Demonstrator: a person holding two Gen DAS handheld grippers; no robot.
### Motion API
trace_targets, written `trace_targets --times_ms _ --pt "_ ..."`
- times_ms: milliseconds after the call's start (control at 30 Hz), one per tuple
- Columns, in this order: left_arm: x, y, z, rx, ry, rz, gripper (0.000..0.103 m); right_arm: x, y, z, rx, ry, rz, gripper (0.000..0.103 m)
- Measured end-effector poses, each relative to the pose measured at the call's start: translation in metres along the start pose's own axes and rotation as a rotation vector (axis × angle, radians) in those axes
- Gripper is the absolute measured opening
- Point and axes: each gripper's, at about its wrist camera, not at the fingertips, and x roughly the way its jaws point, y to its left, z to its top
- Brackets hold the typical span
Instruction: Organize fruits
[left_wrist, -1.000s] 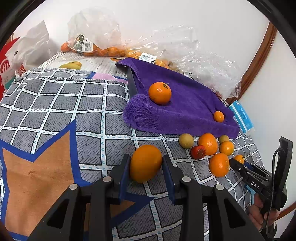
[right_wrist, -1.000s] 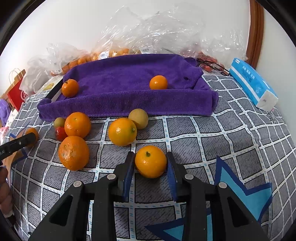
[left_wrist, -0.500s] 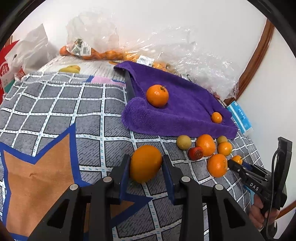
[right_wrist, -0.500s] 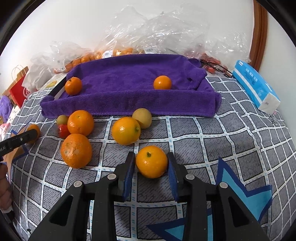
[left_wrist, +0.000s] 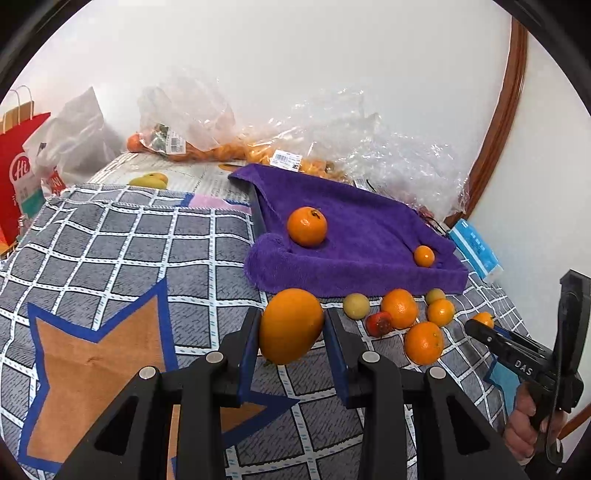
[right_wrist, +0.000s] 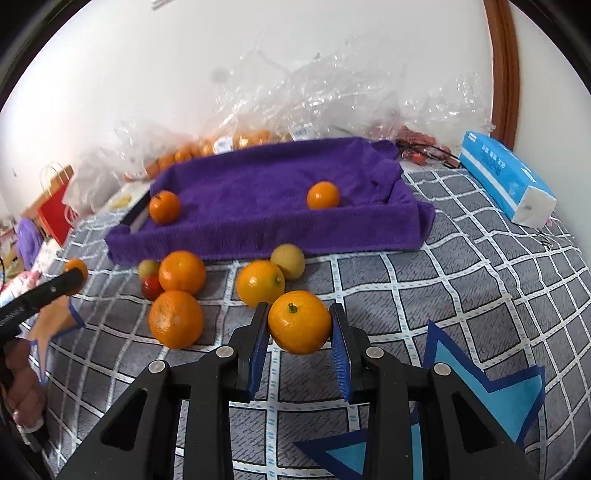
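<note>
My left gripper (left_wrist: 291, 339) is shut on a large orange (left_wrist: 291, 325) and holds it above the cloth, in front of the purple towel tray (left_wrist: 354, 266). My right gripper (right_wrist: 299, 334) is shut on a smaller orange (right_wrist: 299, 322) and holds it lifted. The towel tray (right_wrist: 258, 236) holds one orange at its left (right_wrist: 164, 206) and a small one at its right (right_wrist: 323, 195). Several oranges, two yellow-green fruits and a red one (right_wrist: 151, 288) lie loose in front of the tray.
Clear plastic bags of oranges (left_wrist: 207, 151) lie behind the tray by the wall. A blue tissue pack (right_wrist: 506, 181) lies at the right. A red paper bag (left_wrist: 18, 173) stands at the far left. A grey checked cloth (left_wrist: 129, 251) covers the surface.
Both grippers have risen with their oranges, lifting them off the cloth, and moved closer to the purple towel tray.
</note>
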Motion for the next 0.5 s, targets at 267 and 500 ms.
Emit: trace_targets --times_ms 267,500 --pt "0.000 0.000 0.001 0.000 -0.002 0.005 0.032 -0.004 -0.001 0.001 0.002 -0.017 -0.021 0.032" --pt "-0.008 -0.004 0.005 -0.041 0.025 -0.015 0.032 -0.014 0.002 0.012 0.001 -0.015 -0.020 0.032"
